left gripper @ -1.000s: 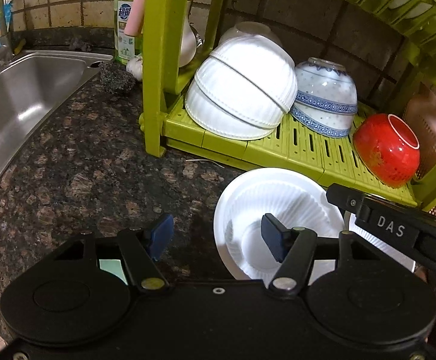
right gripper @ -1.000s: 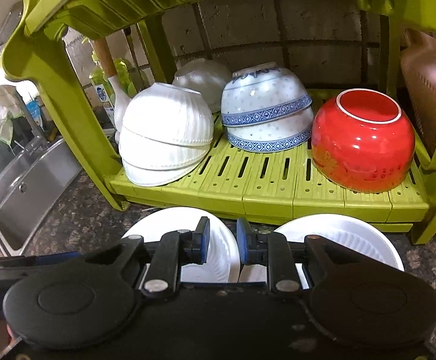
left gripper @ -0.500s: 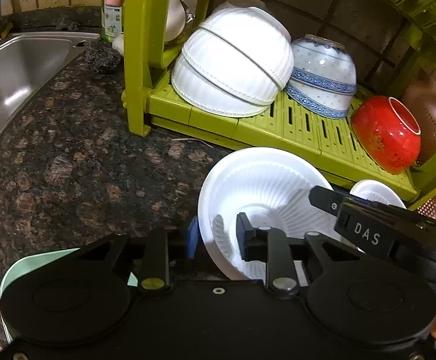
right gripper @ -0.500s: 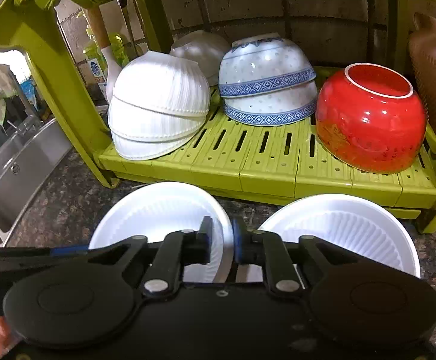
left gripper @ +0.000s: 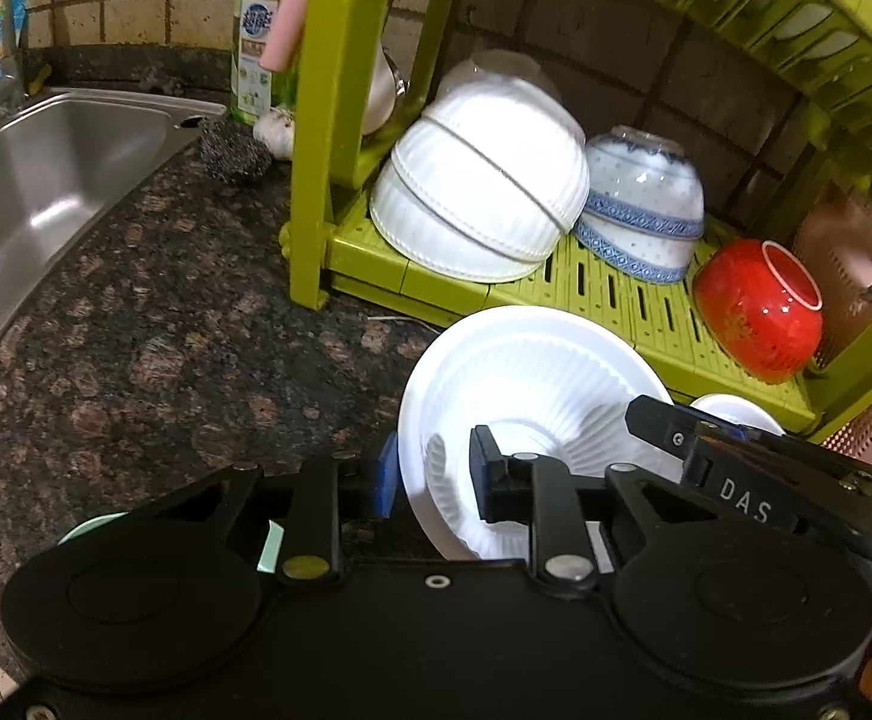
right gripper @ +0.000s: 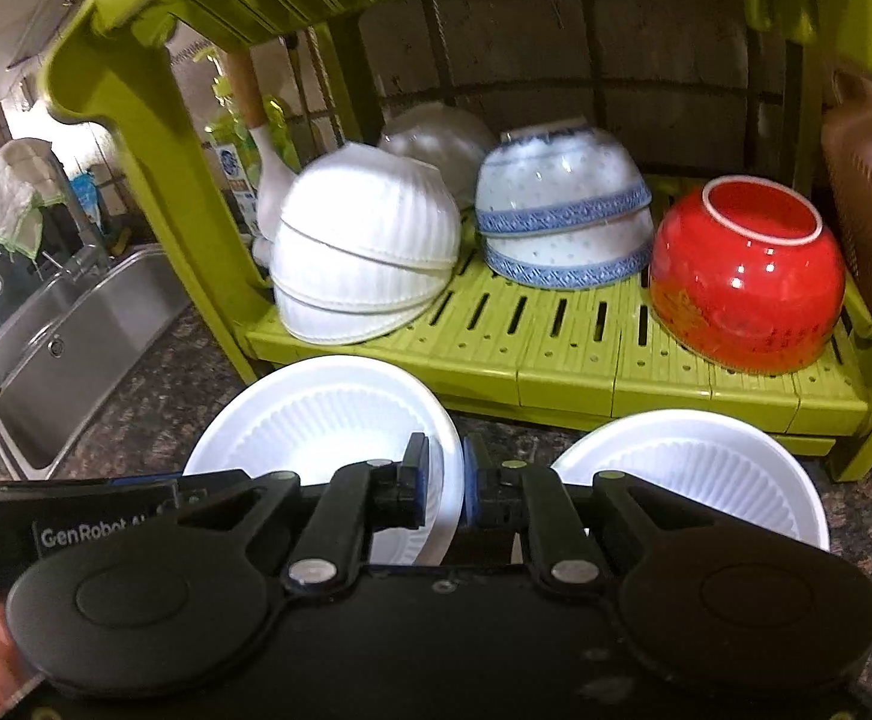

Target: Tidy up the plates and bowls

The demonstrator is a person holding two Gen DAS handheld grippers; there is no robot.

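Here, low in the frame, a white plate (left gripper: 532, 378) tilts above the dark countertop (left gripper: 153, 324), its rim pinched by both the left gripper (left gripper: 432, 477) and the right gripper (right gripper: 443, 487), just before the green rack (right gripper: 556, 354) holding bowls.

Steel sink (left gripper: 45, 180) set into speckled granite counter (left gripper: 153, 348), steel-wool scrubber (left gripper: 233, 150), green detergent bottle (left gripper: 255, 42) behind
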